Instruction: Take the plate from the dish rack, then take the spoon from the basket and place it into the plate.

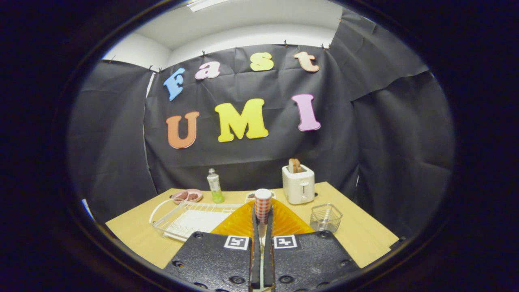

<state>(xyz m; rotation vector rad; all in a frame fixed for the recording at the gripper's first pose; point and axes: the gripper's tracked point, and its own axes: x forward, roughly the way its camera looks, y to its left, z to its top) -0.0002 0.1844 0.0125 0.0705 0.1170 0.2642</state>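
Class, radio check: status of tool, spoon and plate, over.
Tool shut on spoon, checked handle up. Orange plate just ahead, out of dish rack. Nothing between spoon and plate.

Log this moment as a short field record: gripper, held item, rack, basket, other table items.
gripper: gripper fingers closed on the orange plate's edge
held item: orange plate, lifted above the table
rack: white dish rack, just beyond the fingers
basket: clear wire basket, contents too small to tell
other items: checked cup, toaster, green bottle, pink dish
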